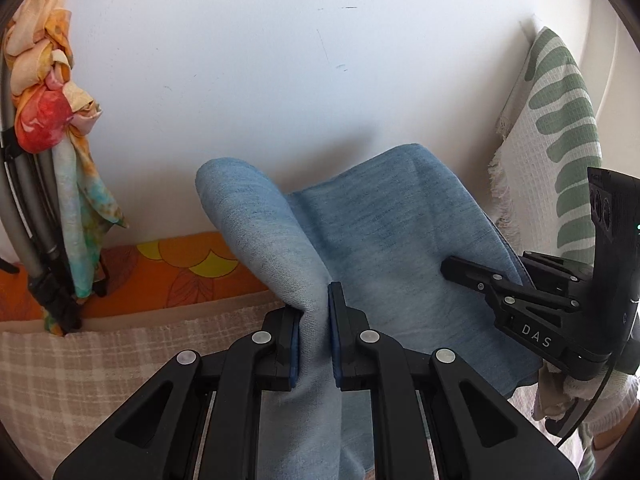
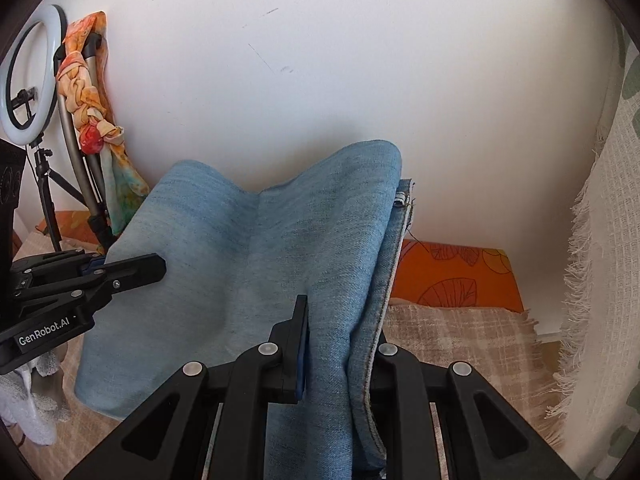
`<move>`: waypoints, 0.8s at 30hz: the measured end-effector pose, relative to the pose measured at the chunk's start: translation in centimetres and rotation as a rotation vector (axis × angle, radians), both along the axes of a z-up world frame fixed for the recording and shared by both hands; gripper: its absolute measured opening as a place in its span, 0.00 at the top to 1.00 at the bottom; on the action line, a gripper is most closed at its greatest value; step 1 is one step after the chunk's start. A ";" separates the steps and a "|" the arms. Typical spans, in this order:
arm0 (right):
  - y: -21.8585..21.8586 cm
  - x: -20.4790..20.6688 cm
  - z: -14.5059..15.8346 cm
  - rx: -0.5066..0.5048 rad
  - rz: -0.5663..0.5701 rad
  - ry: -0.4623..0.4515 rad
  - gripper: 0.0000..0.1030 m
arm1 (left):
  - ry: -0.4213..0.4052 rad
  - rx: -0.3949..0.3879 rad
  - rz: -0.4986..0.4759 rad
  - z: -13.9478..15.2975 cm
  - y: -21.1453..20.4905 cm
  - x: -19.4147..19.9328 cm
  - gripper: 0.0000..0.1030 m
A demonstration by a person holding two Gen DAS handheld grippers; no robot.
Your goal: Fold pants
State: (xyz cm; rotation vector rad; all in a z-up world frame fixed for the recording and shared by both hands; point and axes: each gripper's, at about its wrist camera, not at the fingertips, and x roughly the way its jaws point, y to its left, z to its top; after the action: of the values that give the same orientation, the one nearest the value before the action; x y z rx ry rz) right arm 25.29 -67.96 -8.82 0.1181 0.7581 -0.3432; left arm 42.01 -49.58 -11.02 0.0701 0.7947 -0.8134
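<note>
I've got the pants (image 1: 380,232) up off the surface, light blue denim draped between my two tools, with the white wall (image 1: 280,60) right behind. My left gripper (image 1: 314,320) is pinched down on one side of the cloth, denim squeezed between the blue pads, and the fabric arches up and over from there. My right gripper (image 2: 340,344) is clamped on the other side, where several layers and a stitched seam edge stack together; its far finger is buried under the cloth, so I judge the grip from the fabric bunching there. I'm holding both edges at about the same height so the doubled panel stays level, with only a shallow sag between the tools, and lines up squarely. Below is the plaid blanket (image 2: 460,340), with an orange leaf-print cushion (image 2: 452,276) against the wall. I reckon this is mid-fold; next comes laying it down flat. The risk is the thick seam side slipping or the layers shifting.
</note>
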 end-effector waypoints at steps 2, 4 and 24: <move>-0.5 0.2 -0.7 -0.007 -0.009 0.012 0.85 | 0.008 0.020 0.024 -0.3 0.2 0.7 0.89; -0.9 0.4 -1.1 -0.022 -0.031 0.026 0.79 | 0.009 0.061 0.046 -0.6 0.3 1.2 0.84; 1.6 -2.8 3.6 -0.119 -0.187 -0.015 0.33 | -0.052 0.066 0.102 3.4 5.4 -0.6 0.80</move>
State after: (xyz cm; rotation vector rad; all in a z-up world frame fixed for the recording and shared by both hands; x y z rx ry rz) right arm 22.50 -66.35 -5.19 0.0790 0.7112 -0.5634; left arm 41.38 -44.18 -7.65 0.1083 0.7700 -0.6867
